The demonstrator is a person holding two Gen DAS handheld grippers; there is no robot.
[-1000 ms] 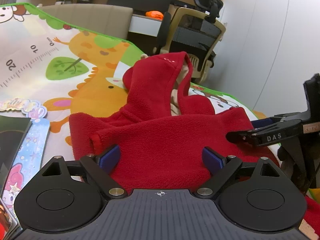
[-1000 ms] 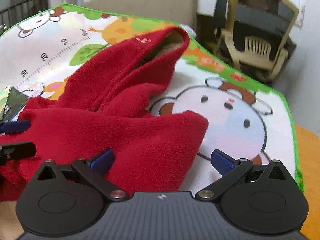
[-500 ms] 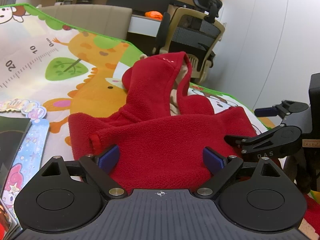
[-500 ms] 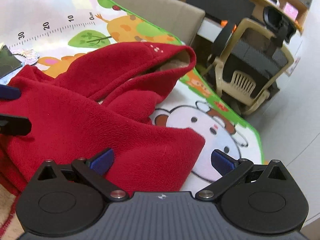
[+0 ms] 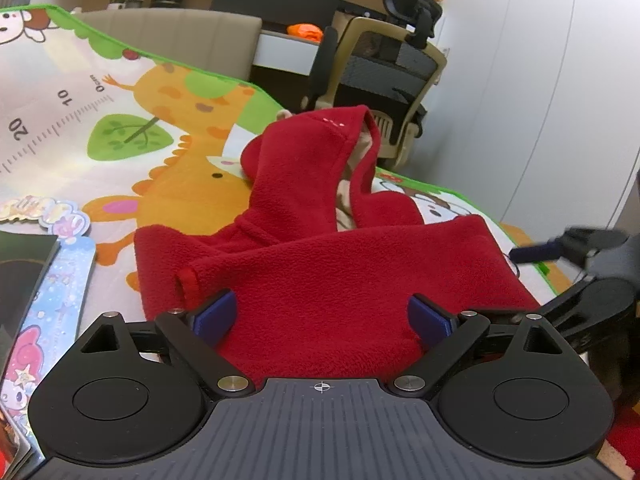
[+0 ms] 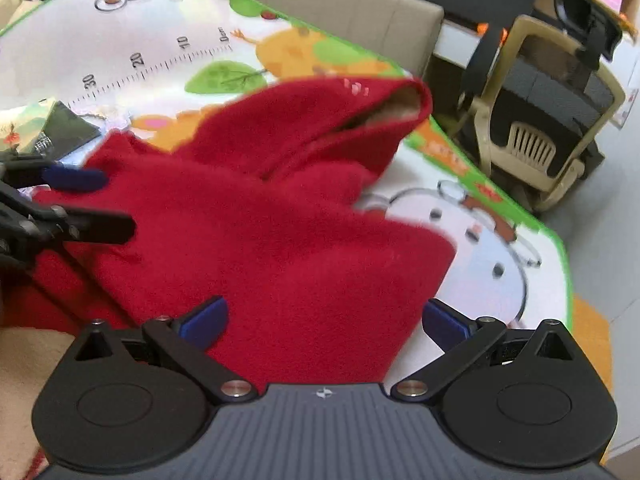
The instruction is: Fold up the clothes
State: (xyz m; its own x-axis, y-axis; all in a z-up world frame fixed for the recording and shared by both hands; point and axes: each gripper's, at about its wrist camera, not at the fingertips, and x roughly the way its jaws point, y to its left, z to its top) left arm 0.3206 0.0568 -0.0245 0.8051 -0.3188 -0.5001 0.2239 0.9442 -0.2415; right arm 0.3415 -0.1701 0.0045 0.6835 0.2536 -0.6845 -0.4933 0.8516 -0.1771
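Both the left gripper (image 5: 322, 318) and right gripper (image 6: 324, 320) gape wide over a fuzzy red fleece hoodie (image 5: 332, 272) on the glossy cartoon mat (image 5: 120, 148); books (image 5: 36, 280) lie beside it.

cartoon play mat (image 5: 120, 128) under all | office chair (image 5: 384, 76) beyond far edge | booklets (image 5: 44, 280) near left

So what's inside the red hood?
Inside the red hoodie's hood a beige lining shows at the opening. Deeper in, the red fleece covers it, so whether anything else sits inside cannot be seen. Both tools, left and right, are open.
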